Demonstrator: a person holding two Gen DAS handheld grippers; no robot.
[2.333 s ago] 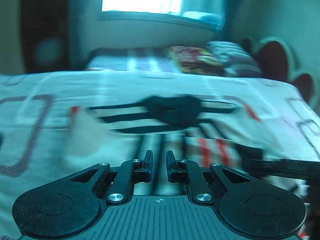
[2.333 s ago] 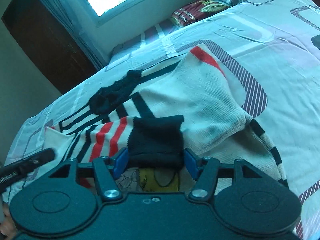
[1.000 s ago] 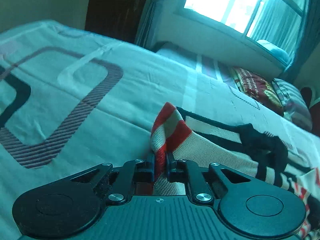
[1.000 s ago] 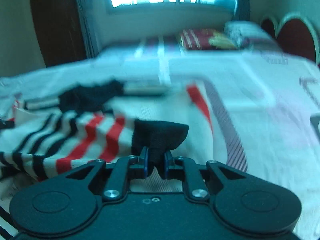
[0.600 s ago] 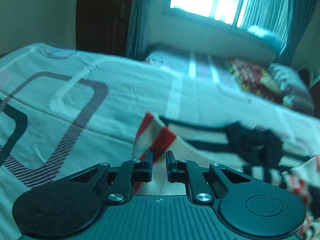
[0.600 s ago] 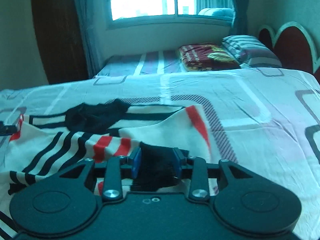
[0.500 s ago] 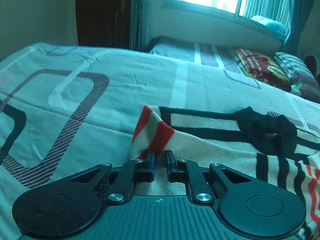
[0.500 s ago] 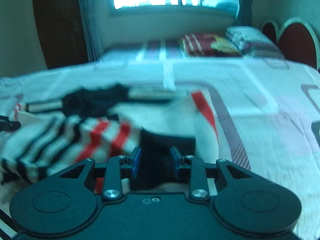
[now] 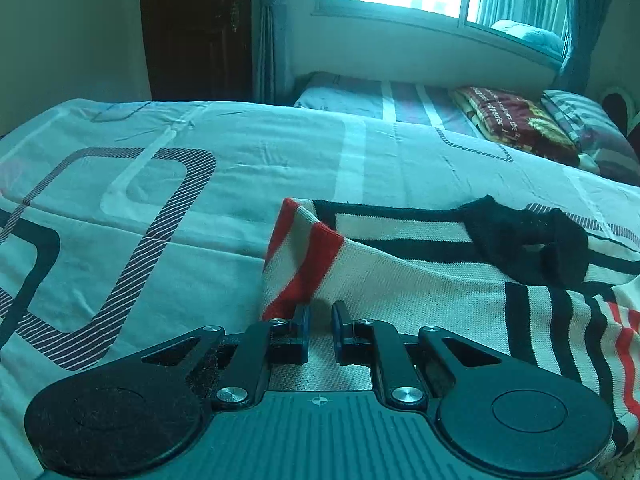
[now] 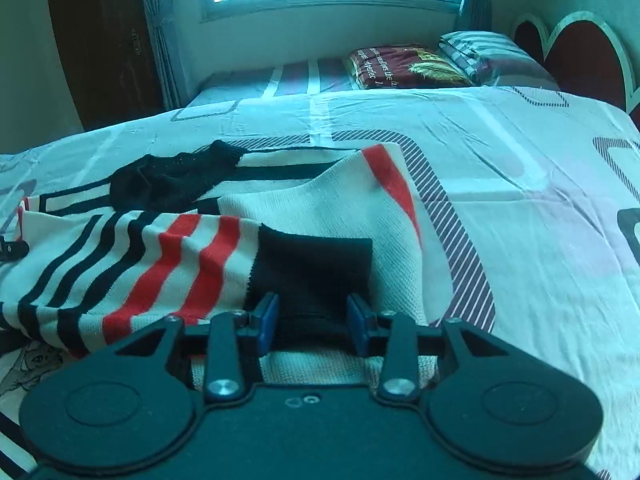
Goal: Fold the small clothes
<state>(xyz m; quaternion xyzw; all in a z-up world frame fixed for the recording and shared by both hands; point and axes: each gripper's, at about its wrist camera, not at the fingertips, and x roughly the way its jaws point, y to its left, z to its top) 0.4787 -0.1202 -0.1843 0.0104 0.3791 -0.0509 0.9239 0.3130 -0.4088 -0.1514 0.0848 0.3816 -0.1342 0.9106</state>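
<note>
Both grippers (left [image 9: 319,326], right [image 10: 312,322]) gape over the sweater [image 10: 168,252].

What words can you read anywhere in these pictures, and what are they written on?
"perfec": pale lettering on the dark red folded blanket on the far bed, left view; the rest of that line is too small to read.
"perfec" again on the same blanket, right view; the line beside it is too blurred to read.
Striped knitted sweater: no words.
Patterned bedsheet: no words.

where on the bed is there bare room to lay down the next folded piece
Bare bedsheet lies left of the striped sweater, and more right of it, toward the headboard. Beyond the sweater is free up to the pillows. The middle is crowded.
</note>
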